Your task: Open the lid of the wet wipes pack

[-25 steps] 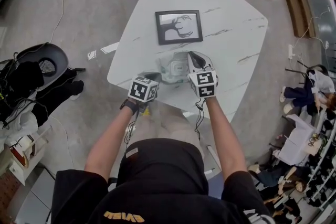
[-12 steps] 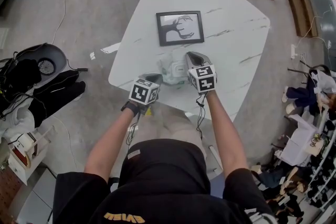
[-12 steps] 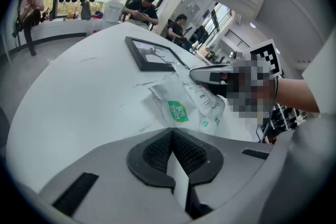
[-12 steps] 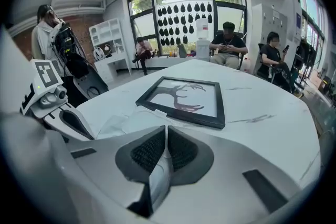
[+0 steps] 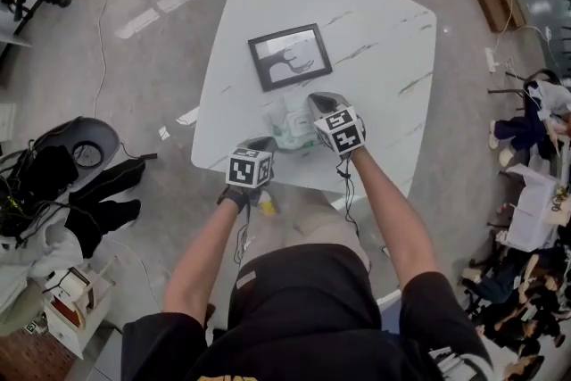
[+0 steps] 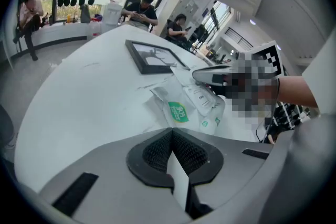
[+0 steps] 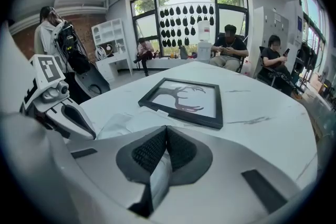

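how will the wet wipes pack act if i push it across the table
The wet wipes pack looks like soft crinkled film, so it would likely sag and buckle rather than stay stiff. It lies flat and low on the smooth table, so it should slide, not roll or tip.

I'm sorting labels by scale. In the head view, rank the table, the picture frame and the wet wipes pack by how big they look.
1. table
2. picture frame
3. wet wipes pack, partly hidden under the right gripper, yet looks smaller.
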